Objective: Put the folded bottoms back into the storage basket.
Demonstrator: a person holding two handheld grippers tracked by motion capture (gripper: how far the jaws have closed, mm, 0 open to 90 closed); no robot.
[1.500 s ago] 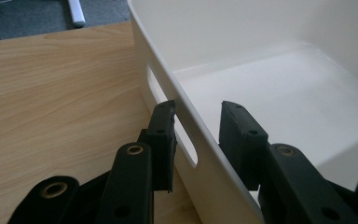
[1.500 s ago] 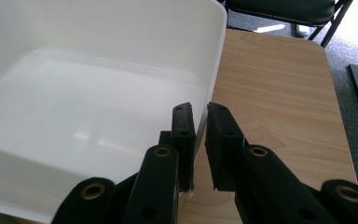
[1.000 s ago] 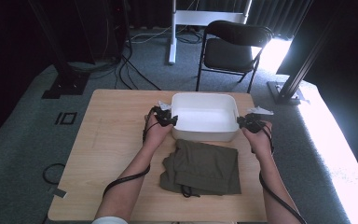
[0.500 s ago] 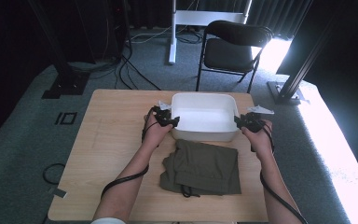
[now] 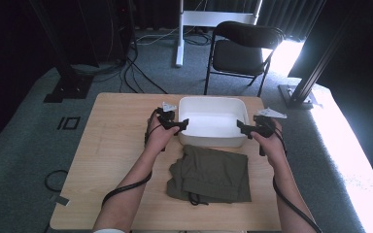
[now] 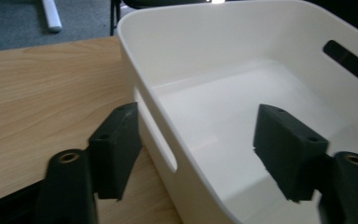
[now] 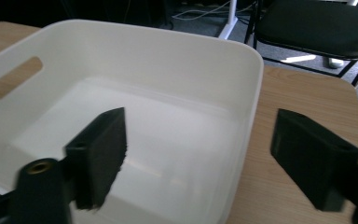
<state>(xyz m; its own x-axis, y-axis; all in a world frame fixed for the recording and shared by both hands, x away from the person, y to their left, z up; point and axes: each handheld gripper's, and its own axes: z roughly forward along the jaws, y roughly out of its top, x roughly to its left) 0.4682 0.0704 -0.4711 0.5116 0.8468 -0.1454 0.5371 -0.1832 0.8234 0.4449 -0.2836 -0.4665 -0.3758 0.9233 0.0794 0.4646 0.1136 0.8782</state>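
Both forearms came in from the bottom of the high view, angled up and slightly inward. Left hand (image 5: 158, 137) held the left gripper (image 5: 182, 124), jaws pointed right, apart, just been opening, pads off anything. Right hand (image 5: 271, 141) held the right gripper (image 5: 240, 127), jaws pointed left, wide apart, just been opening too.

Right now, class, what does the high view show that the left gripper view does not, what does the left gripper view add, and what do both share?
High view alone: the folded olive garment on the table nearer the person, the black folding chair on the floor beyond, and the right tongs at the tub's right end.

Left gripper view alone: the handle slot in the far wall, and the near wall passing untouched between the left tongs' just-opened jaws.

Both: the empty white tub, the wooden tabletop and the left tongs.
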